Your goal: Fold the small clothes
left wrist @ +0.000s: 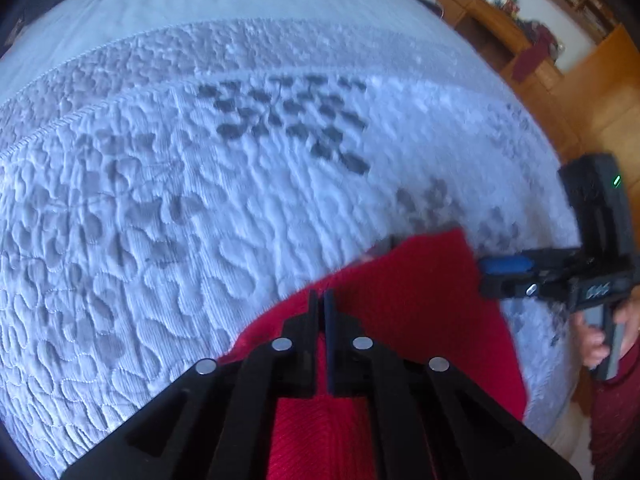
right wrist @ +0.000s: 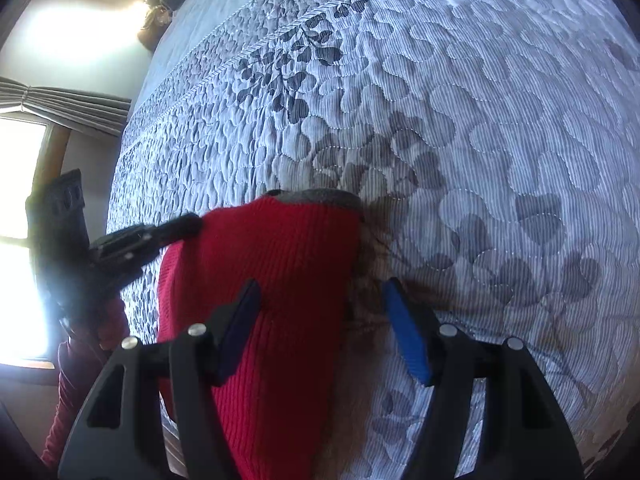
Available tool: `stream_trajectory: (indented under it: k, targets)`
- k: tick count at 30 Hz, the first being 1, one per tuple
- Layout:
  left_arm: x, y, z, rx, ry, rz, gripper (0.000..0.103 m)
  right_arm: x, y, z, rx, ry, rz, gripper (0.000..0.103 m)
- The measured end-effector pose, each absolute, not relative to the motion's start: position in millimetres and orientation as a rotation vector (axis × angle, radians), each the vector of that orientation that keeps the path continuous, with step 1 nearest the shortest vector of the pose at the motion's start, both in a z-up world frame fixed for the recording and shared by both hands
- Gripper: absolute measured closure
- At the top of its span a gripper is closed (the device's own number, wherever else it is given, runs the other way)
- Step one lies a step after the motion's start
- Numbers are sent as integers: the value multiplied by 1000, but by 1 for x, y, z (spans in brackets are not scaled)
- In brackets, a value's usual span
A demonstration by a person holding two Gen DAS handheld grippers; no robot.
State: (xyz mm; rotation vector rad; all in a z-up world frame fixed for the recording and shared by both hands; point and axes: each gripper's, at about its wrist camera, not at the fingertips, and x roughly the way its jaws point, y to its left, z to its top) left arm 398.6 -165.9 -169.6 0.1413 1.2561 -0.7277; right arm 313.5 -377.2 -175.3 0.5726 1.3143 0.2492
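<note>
A red knit garment (left wrist: 416,300) with a grey band at its far edge lies on the quilted bedspread (left wrist: 200,200) near the bed's front edge. My left gripper (left wrist: 321,300) is shut on the garment's left edge. The garment also shows in the right wrist view (right wrist: 272,272), with the left gripper (right wrist: 188,224) pinching its far left corner. My right gripper (right wrist: 320,292) is open, its jaws wide apart over the garment's right edge, holding nothing. It shows in the left wrist view (left wrist: 486,272) at the garment's right side.
The pale blue leaf-patterned quilt (right wrist: 480,160) covers the bed. Wooden shelves and a desk (left wrist: 500,28) stand beyond the bed. A bright window with curtains (right wrist: 24,160) is at the left. My hand in a red sleeve (left wrist: 608,340) holds the right gripper.
</note>
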Motion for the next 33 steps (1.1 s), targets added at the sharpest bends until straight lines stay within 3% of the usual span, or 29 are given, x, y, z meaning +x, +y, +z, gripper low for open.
stream_trajectory:
  k: [2, 7, 14, 16, 17, 18, 21, 25, 28, 31, 32, 33]
  targets:
    - [399, -172, -183, 159, 1310, -726, 99, 315, -376, -176, 577, 1314, 248, 38]
    - [403, -151, -161, 94, 1248, -686, 79, 318, -371, -170, 595, 1308, 284, 38]
    - [411, -138, -179, 130, 1325, -686, 74, 332, -366, -177, 595, 1346, 291, 37]
    - [407, -137, -183, 145, 1309, -681, 70, 334, -360, -181, 584, 1359, 300, 47]
    - [403, -139, -185, 165, 1302, -664, 72, 335, -357, -182, 577, 1365, 306, 57]
    - [402, -139, -188, 192, 1298, -621, 84, 335, -354, -183, 568, 1370, 303, 68]
    - [395, -136, -193, 177, 1286, -530, 87, 336, -351, -179, 555, 1337, 312, 88]
    - [390, -135, -198, 171, 1276, -483, 87, 337, -360, -190, 515, 1366, 220, 90]
    - [398, -129, -197, 100, 1335, -473, 87, 336, -364, -195, 554, 1376, 215, 88]
    - [393, -109, -176, 3, 1349, -468, 85, 325, -366, -178, 555, 1345, 219, 53]
    - [387, -103, -169, -14, 1341, -463, 81, 318, -366, -171, 542, 1335, 221, 41]
    - [377, -92, -161, -33, 1332, -461, 70, 308, -365, -164, 536, 1324, 239, 40]
